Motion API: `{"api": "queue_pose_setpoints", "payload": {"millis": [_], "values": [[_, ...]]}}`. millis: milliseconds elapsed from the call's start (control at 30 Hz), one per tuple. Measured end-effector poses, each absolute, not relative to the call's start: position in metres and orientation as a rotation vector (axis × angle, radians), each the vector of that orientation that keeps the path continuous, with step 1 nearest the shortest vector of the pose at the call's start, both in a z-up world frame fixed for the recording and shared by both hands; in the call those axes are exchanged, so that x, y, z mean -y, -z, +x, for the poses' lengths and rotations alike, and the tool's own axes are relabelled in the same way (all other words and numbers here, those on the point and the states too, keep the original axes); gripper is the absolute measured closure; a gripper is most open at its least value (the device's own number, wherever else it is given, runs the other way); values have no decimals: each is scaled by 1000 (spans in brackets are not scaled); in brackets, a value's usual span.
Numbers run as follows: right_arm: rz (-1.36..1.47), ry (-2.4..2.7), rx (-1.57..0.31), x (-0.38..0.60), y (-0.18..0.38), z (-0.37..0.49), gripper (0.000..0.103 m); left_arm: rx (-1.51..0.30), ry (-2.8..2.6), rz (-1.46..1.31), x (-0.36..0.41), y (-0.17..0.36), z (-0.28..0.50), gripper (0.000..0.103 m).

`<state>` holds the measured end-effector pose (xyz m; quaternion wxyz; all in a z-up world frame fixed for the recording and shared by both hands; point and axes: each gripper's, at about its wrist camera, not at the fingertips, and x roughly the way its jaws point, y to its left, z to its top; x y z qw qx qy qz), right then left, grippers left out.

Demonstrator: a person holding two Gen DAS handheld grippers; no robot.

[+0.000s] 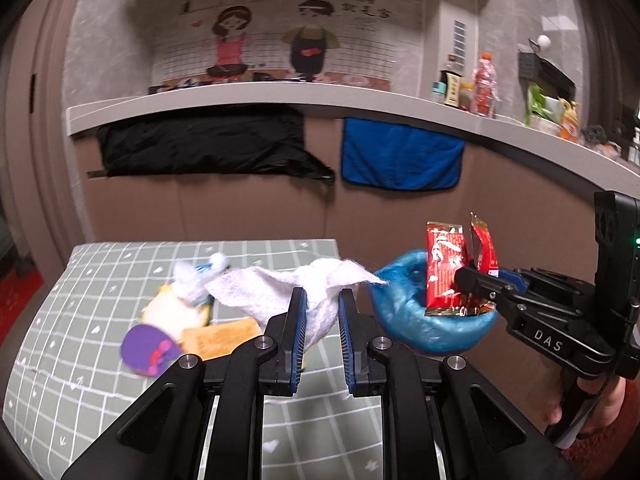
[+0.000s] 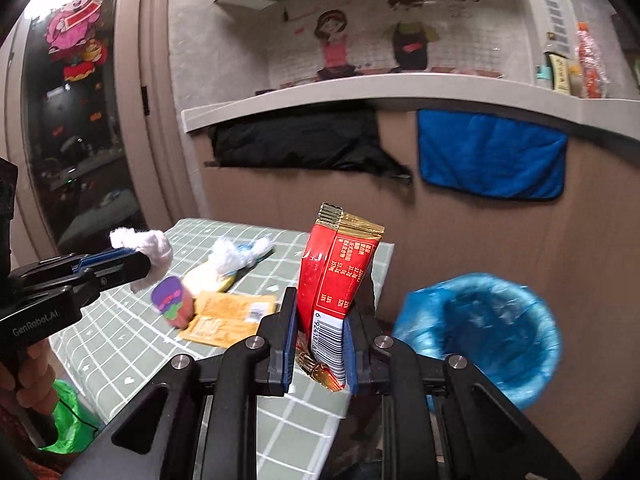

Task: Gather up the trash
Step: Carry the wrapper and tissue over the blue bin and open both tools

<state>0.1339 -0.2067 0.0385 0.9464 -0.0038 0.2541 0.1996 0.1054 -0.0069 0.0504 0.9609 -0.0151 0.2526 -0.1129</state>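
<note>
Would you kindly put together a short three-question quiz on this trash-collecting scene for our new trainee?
1. True or false: the left gripper is shut on a white tissue.
2. Multiple choice: what does the right gripper hold? A) a purple toy B) a red snack wrapper C) a blue towel
3. Short answer: what colour is the liner of the bin beside the checked table?

Key
1. True; the tissue is pinched between the pads and hangs clear of the table.
2. B; the wrapper stands upright between the jaws, barcode end down.
3. Blue.
</note>
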Motion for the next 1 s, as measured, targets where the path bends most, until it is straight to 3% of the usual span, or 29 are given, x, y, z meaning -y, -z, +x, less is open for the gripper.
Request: {"api": "queue_pose_setpoints", "payload": {"millis": [433,1000], "values": [[34,-236,-485,288,-39,157,85,-527,354,28,89,-44,170,86],[64,-104,-563,337,-9,212,85,-670,452,-14,158,13,253,86]]}}
